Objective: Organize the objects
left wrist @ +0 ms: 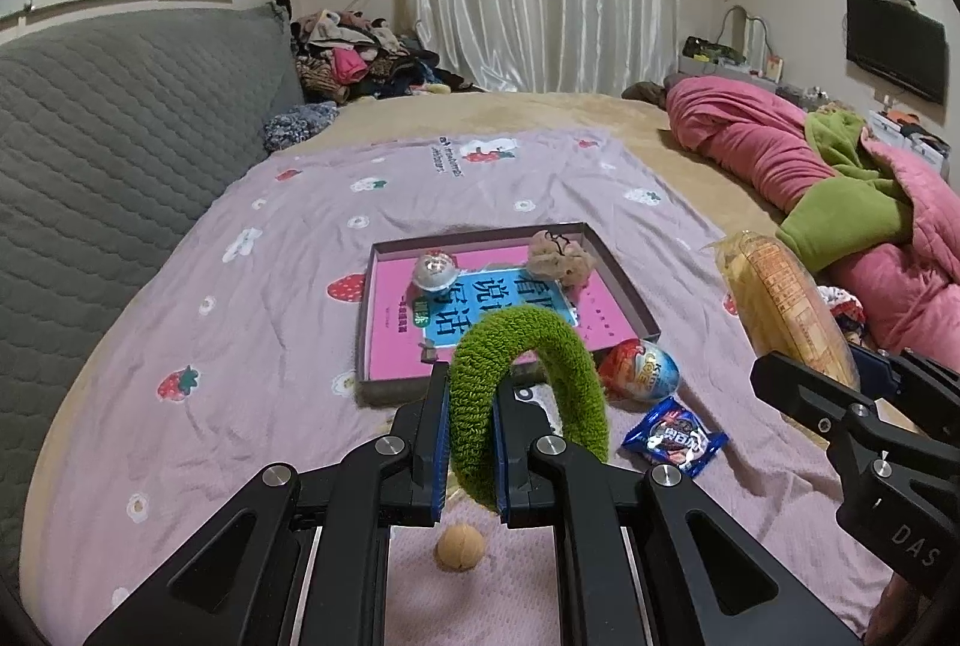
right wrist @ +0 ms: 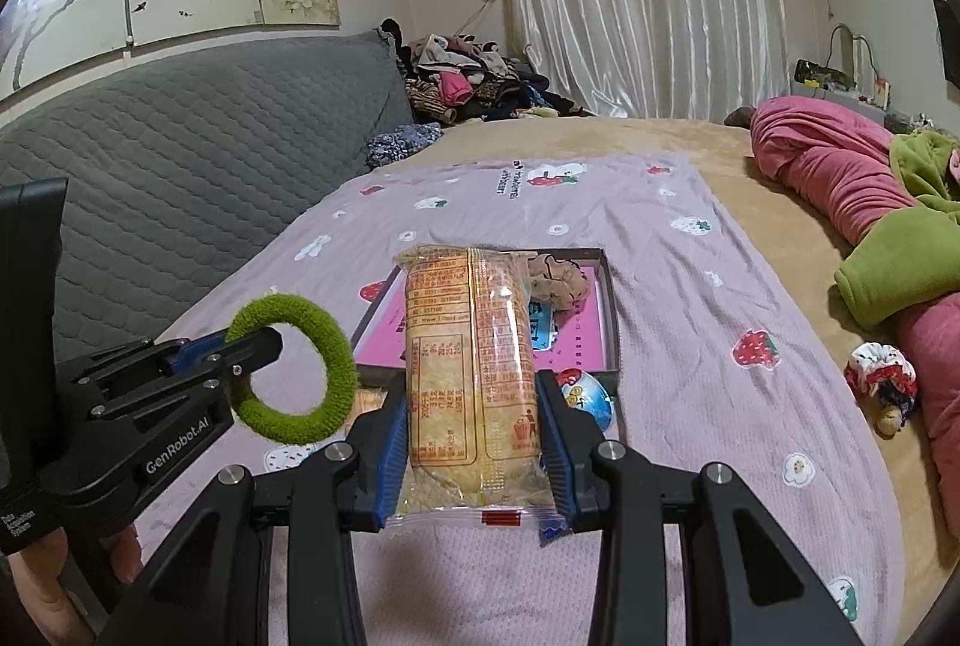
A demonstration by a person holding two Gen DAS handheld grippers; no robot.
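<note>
Left wrist view: the left claw [left wrist: 470,442] points forward over the bed, pinching one side of a green fuzzy ring [left wrist: 528,382] that stands upright between its blue pads.
Left claw pose: raised above the pink strawberry blanket [left wrist: 180,286], level, aimed at the shallow box [left wrist: 624,286] just ahead.
Right claw pose: the right claw [right wrist: 474,436] is raised too, pressed on both long sides of a yellow snack packet [right wrist: 468,358] that lies lengthwise between the fingers and sticks out ahead of them.
Box: ahead of both claws, with a pink book in its bottom; a silver ball [left wrist: 433,271] sits at its far left, a brown scrunchie [left wrist: 561,256] at its far right.
Loose items: a foil egg [left wrist: 639,370] touches the box's near right corner; a blue candy wrapper [left wrist: 675,436] lies nearer, to the right of the left claw; a small tan ball [left wrist: 459,546] lies on the blanket under the left claw.
Only in left view: the silver ball, the candy wrapper and the tan ball; the packet hides much of the box in the right view.
Only in right view: the ring's full round shape, seen side-on at the left, and a floral scrunchie [right wrist: 882,364] on the bed far right of the right claw.
</note>
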